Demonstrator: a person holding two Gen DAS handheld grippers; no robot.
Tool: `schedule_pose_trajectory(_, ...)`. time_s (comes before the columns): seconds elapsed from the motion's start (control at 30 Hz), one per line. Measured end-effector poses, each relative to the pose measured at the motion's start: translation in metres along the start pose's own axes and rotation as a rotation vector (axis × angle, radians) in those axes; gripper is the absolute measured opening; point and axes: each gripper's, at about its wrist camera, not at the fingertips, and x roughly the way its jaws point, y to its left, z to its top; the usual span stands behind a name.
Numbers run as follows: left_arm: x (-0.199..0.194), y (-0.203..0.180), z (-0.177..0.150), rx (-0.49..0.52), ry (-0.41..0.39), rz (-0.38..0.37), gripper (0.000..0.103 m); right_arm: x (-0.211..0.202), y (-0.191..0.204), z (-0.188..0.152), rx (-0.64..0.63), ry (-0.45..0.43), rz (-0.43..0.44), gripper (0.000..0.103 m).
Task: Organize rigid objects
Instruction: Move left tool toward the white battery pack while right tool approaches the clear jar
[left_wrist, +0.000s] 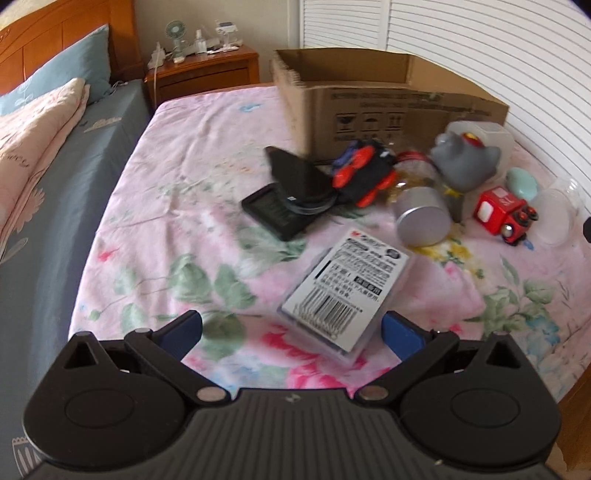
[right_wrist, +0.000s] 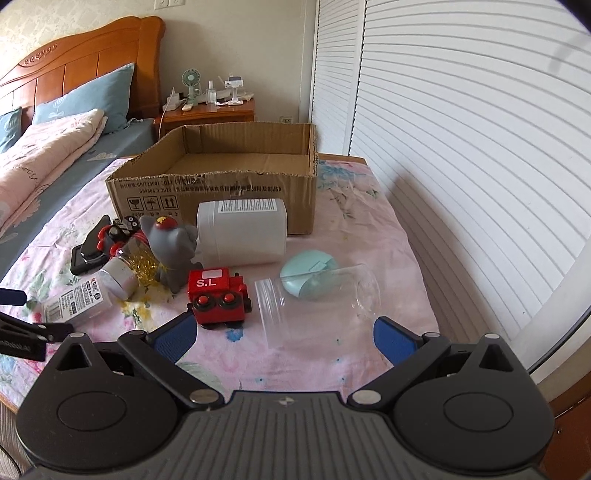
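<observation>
Right hand-held gripper (right_wrist: 284, 338) gapes before empty clear jar (right_wrist: 314, 299), cardboard box (right_wrist: 221, 195) empty

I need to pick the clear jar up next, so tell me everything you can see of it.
The clear jar looks like thin transparent plastic, cylindrical, with a ribbed threaded neck and no lid. It lies on its side on the floral blanket, open mouth toward the red toy train. It appears empty. The mint oval case shows through its wall right behind it. The open right gripper sits just before it.
</observation>
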Motion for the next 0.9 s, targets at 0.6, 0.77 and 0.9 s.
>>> schedule_pose_trajectory(0.6, -0.005, 0.004, 0.008, 0.017, 0.002, 0.010, 0.102, 0.002, -0.009, 0.003, 0.011, -0.011, 0.005, 0.103)
schedule_pose_trajectory(0.77, 0.009, -0.006, 0.013, -0.028, 0.030, -0.022, 0.102, 0.000, -0.020, 0.001, 0.033, -0.015, 0.005, 0.103)
schedule_pose_trajectory(0.9, 0.016, -0.009, 0.021, -0.045, 0.027, -0.006, 0.102, 0.002, -0.028, 0.000, 0.035, -0.019, -0.003, 0.103)
